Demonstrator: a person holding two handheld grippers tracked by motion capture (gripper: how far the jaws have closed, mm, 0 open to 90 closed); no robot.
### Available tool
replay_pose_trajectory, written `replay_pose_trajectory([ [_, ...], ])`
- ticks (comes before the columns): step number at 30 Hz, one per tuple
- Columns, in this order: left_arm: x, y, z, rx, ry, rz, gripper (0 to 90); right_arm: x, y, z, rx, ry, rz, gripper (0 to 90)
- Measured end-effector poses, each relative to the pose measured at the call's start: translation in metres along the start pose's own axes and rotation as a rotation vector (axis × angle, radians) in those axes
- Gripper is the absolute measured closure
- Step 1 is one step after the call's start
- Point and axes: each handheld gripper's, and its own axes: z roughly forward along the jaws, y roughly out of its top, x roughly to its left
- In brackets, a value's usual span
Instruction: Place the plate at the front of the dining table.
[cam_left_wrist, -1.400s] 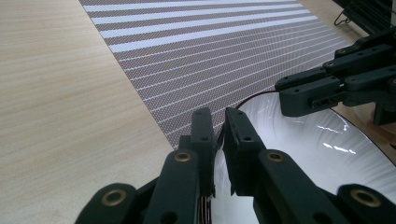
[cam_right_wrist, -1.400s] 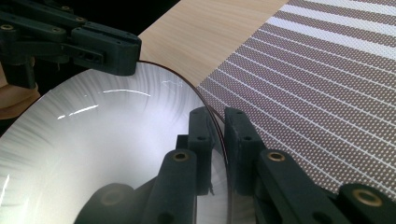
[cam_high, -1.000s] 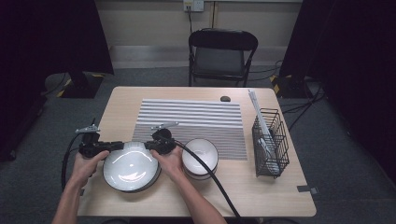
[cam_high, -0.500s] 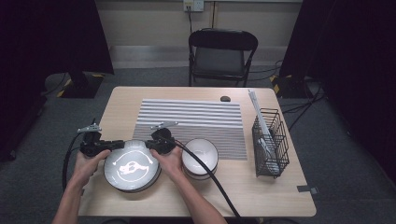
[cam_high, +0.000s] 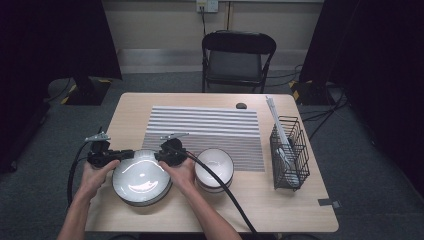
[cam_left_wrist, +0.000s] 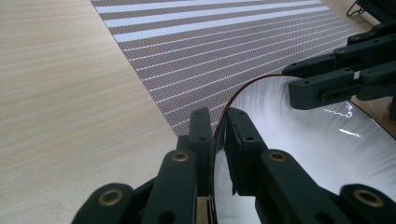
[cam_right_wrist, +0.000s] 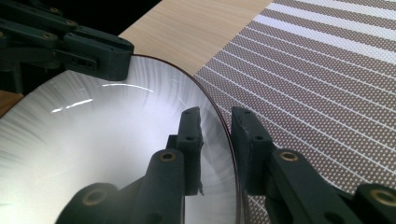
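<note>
High view: a large white bowl (cam_high: 141, 177) is sitting near the front left of the wooden table (cam_high: 280, 210), its far rim just reaching the striped mat (cam_high: 210, 127).
Left gripper (cam_high: 125, 154): it is pinching the bowl's left rim; in the left gripper view its jaws (cam_left_wrist: 218, 140) are standing almost together with the thin rim (cam_left_wrist: 224, 112) between them.
Right gripper (cam_high: 159, 156): it is straddling the bowl's right rim; in the right gripper view the jaws (cam_right_wrist: 217, 140) have just been opening, and the outer one is standing off the rim (cam_right_wrist: 219, 121), so the grip is looking loose.
Small bowl (cam_high: 214, 167): it is sitting just right of the right hand (cam_high: 181, 172), near the large bowl's edge.
Wire rack (cam_high: 289, 152): it is standing near the table's right edge, well apart from both bowls.
Open room: bare wood is lying left of and behind the left gripper; the mat is stretching unoccupied toward the far edge.
Chair (cam_high: 237, 60): it is standing beyond the far edge.
</note>
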Motion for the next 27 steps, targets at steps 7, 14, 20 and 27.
replay_pose_trajectory([
  [7,0.0005,-0.0019,0.0001,0.01,-0.01,-0.022,81.6,-0.0042,-0.0007,-0.0005,-0.006,0.015,0.014,79.6],
  [14,-0.0004,-0.0056,0.0008,0.023,-0.018,-0.031,83.3,-0.0038,-0.0011,-0.0006,-0.007,0.009,0.003,79.8],
  [20,-0.0015,-0.0039,0.0011,0.028,-0.012,-0.01,83.3,-0.0026,-0.001,-0.001,-0.006,0.002,0.004,79.7],
  [27,-0.0014,-0.0011,0.0008,0.013,-0.004,0.003,83.1,-0.0016,0.0003,-0.0024,-0.018,-0.006,0.003,80.0],
])
